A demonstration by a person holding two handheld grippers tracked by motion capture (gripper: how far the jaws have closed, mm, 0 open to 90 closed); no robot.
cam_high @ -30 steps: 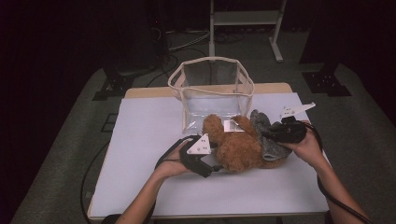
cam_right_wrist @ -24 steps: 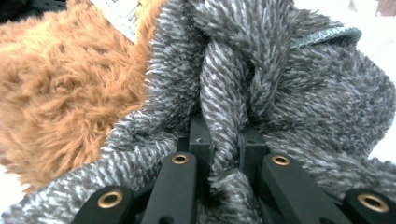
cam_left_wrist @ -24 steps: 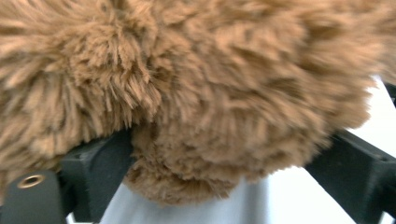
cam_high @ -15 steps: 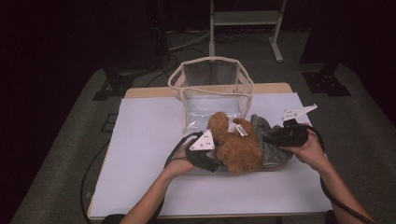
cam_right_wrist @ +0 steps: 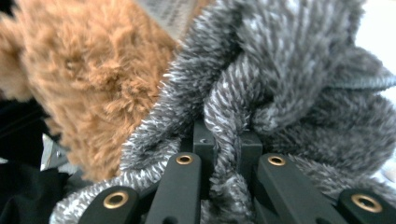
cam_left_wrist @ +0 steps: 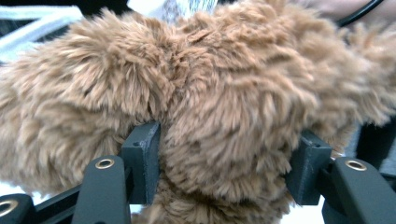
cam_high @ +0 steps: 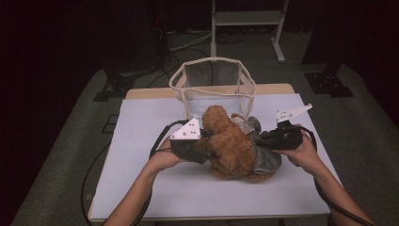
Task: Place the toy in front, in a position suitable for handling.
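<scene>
High view looks forward and down over the whole table (cam_high: 141,188). Each gripper view sits very close, looking along its jaws into the toy: brown fur (cam_left_wrist: 210,93) appears in all three views.

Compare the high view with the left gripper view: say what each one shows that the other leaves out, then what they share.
High view alone: the white table, the clear mesh-rimmed basket behind the toys, the right gripper pinching the grey furry toy, and both forearms.

Left gripper view alone: a close look at the left gripper, its black fingers pressing into the fur from either side. Its jaws have just been closing on the toy.

Both: the brown plush toy, held by the left gripper.
</scene>
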